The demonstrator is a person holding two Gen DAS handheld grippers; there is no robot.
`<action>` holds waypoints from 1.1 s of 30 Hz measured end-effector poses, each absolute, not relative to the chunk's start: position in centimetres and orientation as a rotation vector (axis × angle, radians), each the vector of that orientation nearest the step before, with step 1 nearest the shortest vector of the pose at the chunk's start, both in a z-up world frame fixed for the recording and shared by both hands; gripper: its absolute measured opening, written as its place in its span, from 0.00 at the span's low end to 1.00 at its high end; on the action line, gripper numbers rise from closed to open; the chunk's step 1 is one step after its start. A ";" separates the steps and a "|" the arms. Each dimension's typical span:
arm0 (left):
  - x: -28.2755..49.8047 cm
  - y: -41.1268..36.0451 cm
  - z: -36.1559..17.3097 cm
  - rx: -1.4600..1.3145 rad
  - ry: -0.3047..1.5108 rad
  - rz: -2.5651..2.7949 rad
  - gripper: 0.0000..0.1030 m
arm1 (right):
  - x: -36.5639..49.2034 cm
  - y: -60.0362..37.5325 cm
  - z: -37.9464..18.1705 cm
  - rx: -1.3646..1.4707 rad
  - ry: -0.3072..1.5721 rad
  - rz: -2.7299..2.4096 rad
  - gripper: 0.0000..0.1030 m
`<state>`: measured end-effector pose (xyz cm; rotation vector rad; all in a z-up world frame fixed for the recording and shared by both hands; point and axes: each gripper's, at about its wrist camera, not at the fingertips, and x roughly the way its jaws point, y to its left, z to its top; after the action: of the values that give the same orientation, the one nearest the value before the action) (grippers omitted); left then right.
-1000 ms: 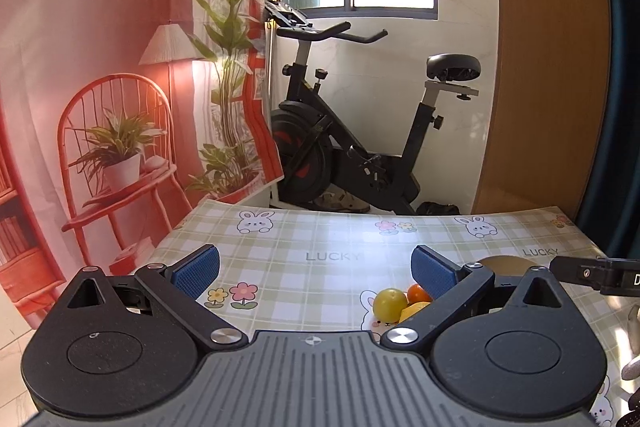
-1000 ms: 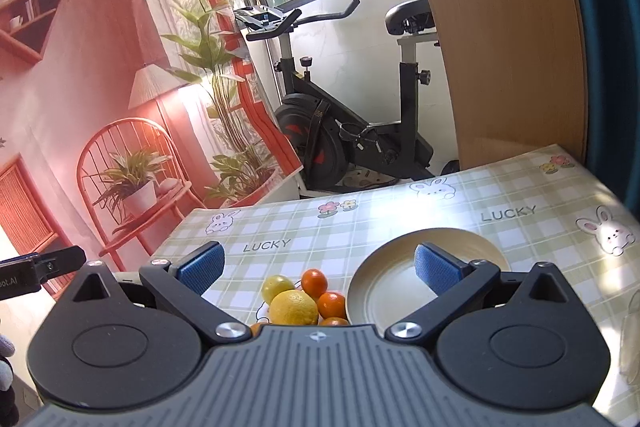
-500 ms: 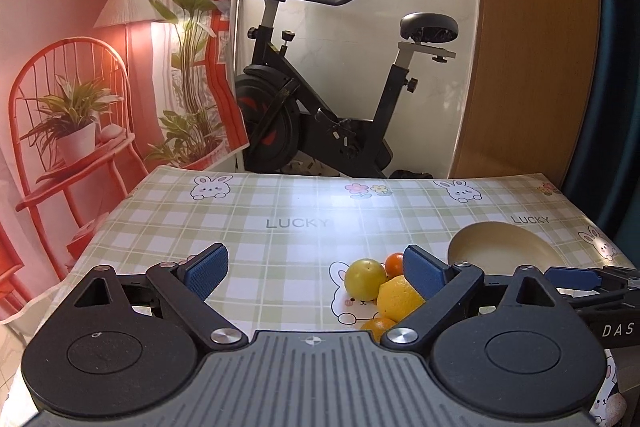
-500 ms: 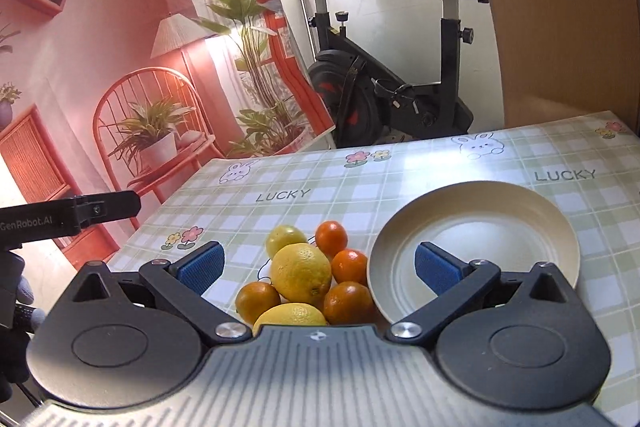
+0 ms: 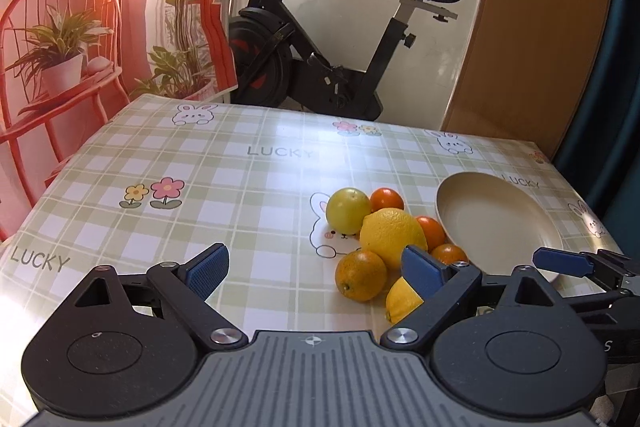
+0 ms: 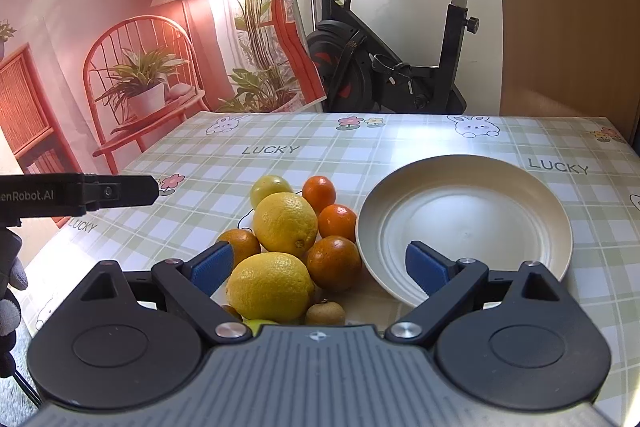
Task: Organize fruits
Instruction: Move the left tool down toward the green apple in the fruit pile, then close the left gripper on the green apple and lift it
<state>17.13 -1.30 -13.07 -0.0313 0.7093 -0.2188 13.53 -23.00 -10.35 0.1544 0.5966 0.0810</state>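
Checkered tablecloth [image 6: 400, 143] holds the fruit pile [image 6: 288, 227] touching the empty plate [image 6: 464, 227] on its left, both the left gripper [image 5: 316, 267] and right gripper [image 6: 320, 263] spread, holding nothing, jaws just narrowing slightly; approach step, next probably closing on one fruit.

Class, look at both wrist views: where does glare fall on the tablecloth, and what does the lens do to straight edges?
Left wrist: sunlit glare across the tablecloth beyond the fruit; table edges bow. Right wrist: glare along the cloth's far edge; wooden panel curves.
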 end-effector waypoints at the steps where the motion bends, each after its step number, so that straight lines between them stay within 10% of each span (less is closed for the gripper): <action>1: 17.0 -1.3 -13.3 -0.038 0.724 -0.221 0.91 | 13.4 -22.9 -10.4 0.153 0.600 0.084 0.92; 12: 15.3 -2.5 -14.5 0.026 0.792 -0.299 0.75 | 12.6 -21.5 -12.2 0.100 0.657 0.112 0.94; 33: 15.7 -5.1 -15.8 -0.035 0.854 -0.535 0.42 | 12.1 -19.4 -14.5 0.041 0.704 0.261 0.67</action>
<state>15.73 -5.15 -15.80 -0.0353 0.8540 -0.5355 12.07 -19.38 -14.52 0.0415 0.7037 0.2612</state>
